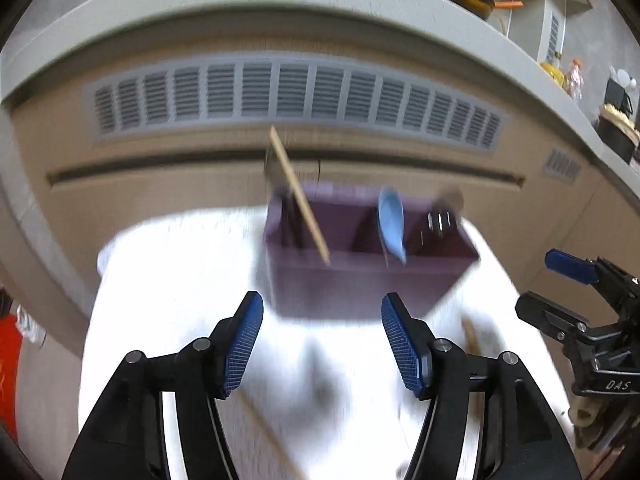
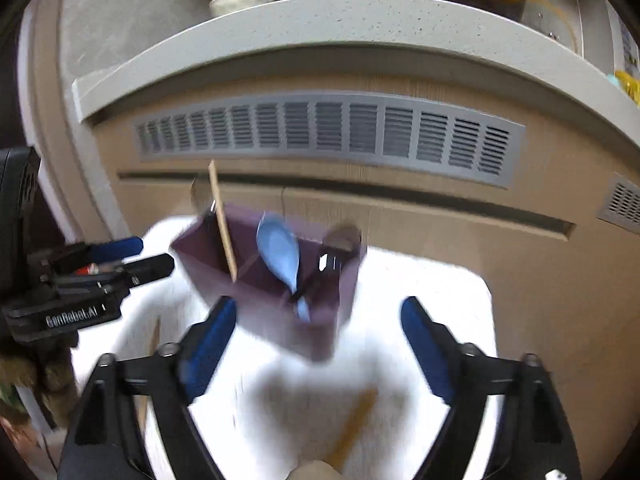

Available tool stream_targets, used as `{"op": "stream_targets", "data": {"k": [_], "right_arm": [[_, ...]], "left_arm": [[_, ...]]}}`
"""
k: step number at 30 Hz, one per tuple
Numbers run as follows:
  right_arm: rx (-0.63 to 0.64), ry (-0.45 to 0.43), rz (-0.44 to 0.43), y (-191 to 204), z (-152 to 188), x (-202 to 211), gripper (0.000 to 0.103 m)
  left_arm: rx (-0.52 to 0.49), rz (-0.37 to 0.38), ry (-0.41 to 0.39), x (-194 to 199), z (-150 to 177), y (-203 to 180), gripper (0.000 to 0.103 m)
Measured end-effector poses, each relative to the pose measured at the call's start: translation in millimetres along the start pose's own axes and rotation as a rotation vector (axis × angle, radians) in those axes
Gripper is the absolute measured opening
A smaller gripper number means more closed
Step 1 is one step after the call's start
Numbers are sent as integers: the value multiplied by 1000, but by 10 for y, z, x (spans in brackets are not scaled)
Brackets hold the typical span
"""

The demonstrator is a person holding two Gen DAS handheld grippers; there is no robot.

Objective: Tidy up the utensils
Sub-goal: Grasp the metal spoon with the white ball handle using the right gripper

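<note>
- While both views are blurred, a wooden stick [image 2: 354, 420] lies on the white table [image 2: 440, 300] before the right gripper [image 2: 316, 344], another [image 1: 472, 336] by the left gripper [image 1: 322, 340].
- Both grippers hover over the table facing the organizer [image 1: 360, 284], fingers spread, holding nothing.
- Standing on the table, the purple organizer holds a wooden stick [image 1: 300, 196] in its left compartment, a blue spoon [image 1: 392, 224] in the middle, dark utensils [image 1: 438, 220] at right.

Grey vent grille [image 1: 296, 96] — white counter ledge [image 2: 360, 20]
</note>
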State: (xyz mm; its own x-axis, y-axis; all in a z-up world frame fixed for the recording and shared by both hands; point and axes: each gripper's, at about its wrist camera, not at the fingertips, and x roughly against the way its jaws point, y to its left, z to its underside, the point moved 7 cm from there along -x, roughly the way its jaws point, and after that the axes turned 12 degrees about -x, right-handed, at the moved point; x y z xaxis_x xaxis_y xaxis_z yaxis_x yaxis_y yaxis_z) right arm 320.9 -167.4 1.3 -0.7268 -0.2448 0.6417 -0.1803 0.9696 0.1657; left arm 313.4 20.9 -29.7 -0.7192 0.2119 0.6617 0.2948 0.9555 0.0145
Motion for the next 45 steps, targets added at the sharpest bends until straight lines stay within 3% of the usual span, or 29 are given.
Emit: {"op": "stream_targets", "data": {"k": [7,14,17,18,23,29,31,38,45], "right_arm": [[84,136,-25,153,899,270,85],[153,181,-58,357,1430,374,85],[161,224,-106,496,1573,294,60],[161,236,-120,552,1565,278,54],[178,254,-101,775,1673,-2,52],[137,296,-55,727,1716,-254,34],[132,301,-52,709,1702,-252,21],[76,273,-45,523,1531,-123,20],[3,218,-15,191,1258,27,20]], "left_arm": [[-14,65,106,206,852,-399,68],[1,70,110,413,1179,-570,72],[29,59,102,484,1223,-475,73],[34,60,95,503,1219,-451,74],[52,71,95,526,1257,-374,76],[49,81,100,495,1261,-402,76],[46,91,106,482,1277,-432,77],[1,124,120,477,1305,-601,78],[-143,205,172,435,1479,-1090,79]]}}
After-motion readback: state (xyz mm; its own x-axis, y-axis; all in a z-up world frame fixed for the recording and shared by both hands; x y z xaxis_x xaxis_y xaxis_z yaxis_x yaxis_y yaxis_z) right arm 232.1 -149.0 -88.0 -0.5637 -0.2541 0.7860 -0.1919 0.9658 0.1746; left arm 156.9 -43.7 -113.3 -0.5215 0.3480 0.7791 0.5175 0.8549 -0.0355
